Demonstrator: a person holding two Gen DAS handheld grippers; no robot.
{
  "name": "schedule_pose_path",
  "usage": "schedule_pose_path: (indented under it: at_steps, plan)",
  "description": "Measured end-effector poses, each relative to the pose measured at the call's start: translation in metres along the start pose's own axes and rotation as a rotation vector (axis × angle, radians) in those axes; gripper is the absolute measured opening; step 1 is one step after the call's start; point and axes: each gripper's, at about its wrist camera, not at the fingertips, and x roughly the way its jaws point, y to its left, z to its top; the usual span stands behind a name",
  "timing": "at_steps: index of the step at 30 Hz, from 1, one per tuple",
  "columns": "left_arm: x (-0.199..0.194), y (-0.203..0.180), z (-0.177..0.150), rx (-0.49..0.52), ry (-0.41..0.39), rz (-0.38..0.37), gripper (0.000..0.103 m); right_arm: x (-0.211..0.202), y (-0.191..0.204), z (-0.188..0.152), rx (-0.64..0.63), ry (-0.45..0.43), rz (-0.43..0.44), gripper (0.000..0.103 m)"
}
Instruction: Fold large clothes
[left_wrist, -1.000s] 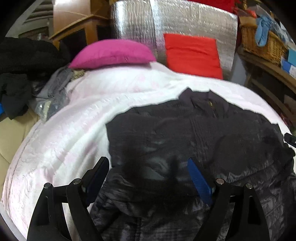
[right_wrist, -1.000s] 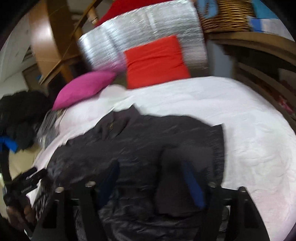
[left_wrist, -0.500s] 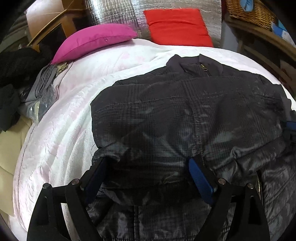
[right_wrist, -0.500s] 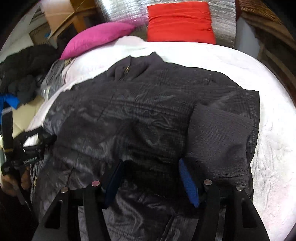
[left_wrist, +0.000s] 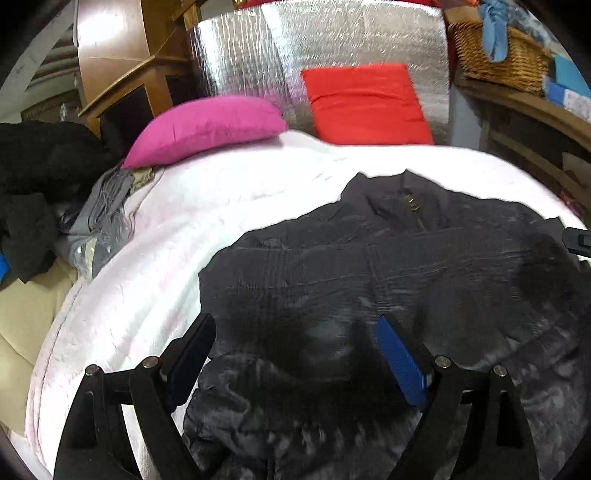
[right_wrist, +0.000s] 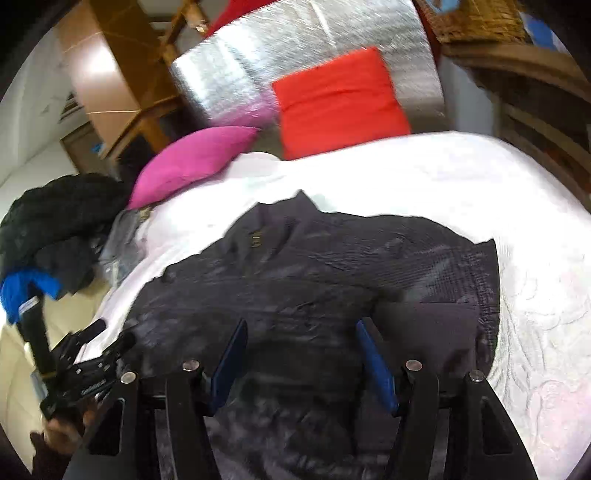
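A dark quilted jacket lies spread on the white bed cover, collar and zip toward the pillows. My left gripper hangs over its near left part, jaws wide apart and nothing pinched. In the right wrist view the jacket has one sleeve folded in across its right side. My right gripper is open above the near hem, with only cloth below its blue pads. At the left of that view a hand holds the left gripper.
A pink pillow and a red cushion lean at the head of the bed against a silver foil panel. Black clothes and grey cloth pile up on the left. Wooden shelves with a wicker basket stand on the right.
Half a second ago both cameras were low and close over the jacket. Both have since lifted and drawn back, showing more of the bed. The jacket lies as before, and both jaws keep their spacing.
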Motion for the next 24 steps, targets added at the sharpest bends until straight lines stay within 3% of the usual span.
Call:
schedule_pose_path:
  at_steps: [4,7,11,16,24]
  plan:
    - [0.028,0.003,-0.004,-0.033,0.106,-0.008,0.089,0.037,-0.011,0.006,0.023,0.049,-0.056,0.065]
    - [0.027,0.0,-0.006,-0.02,0.098,0.004,0.089,0.055,-0.024,0.008,0.047,0.085,-0.067,0.065]
    - [0.025,-0.004,-0.007,-0.002,0.093,0.012,0.089,0.043,-0.021,0.012,0.047,0.082,-0.052,0.065]
    - [0.023,-0.003,-0.007,-0.005,0.091,0.009,0.089,0.013,-0.005,0.003,0.022,0.089,0.046,0.065]
    - [0.018,-0.005,-0.011,0.016,0.079,0.023,0.089,0.018,0.034,-0.032,-0.084,0.21,0.09,0.065]
